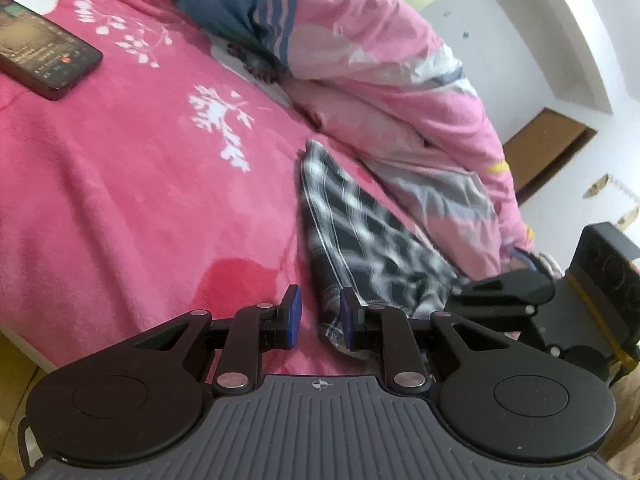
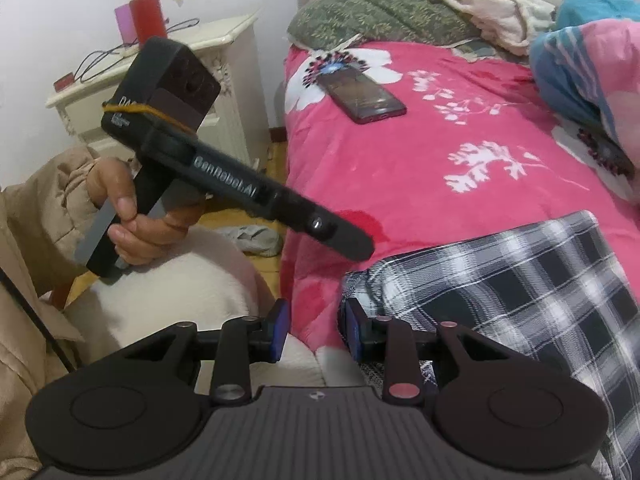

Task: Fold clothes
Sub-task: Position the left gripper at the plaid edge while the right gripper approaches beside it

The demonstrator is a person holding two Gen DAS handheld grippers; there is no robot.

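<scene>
A: Containers? Only one I can log: a red bottle [image 2: 149,14] upright on the white nightstand [image 2: 168,76], lid on, contents not visible.

B: Noted. Task item?

A: Checked garment [image 1: 360,232], black and white, lying on the pink bed cover [image 1: 120,180] near the bed's edge, just beside the bunched pink quilt [image 1: 392,80].

B: Left gripper [image 1: 319,316]?

A: Fingers apart, nothing between them; its right pad sits at the garment's near edge, contact uncertain. Right gripper [image 2: 316,330] likewise spread and empty, its right finger at the garment's hem.

B: View differences?

A: Right wrist view alone shows the nightstand, the hand [image 2: 132,216] gripping the left tool's handle, a beige sleeve [image 2: 32,216] and a green pillow [image 2: 380,20]. Left wrist view alone shows the quilt's full heap and a brown door [image 1: 548,148]. The phone [image 2: 362,98] on the cover appears in both.
</scene>
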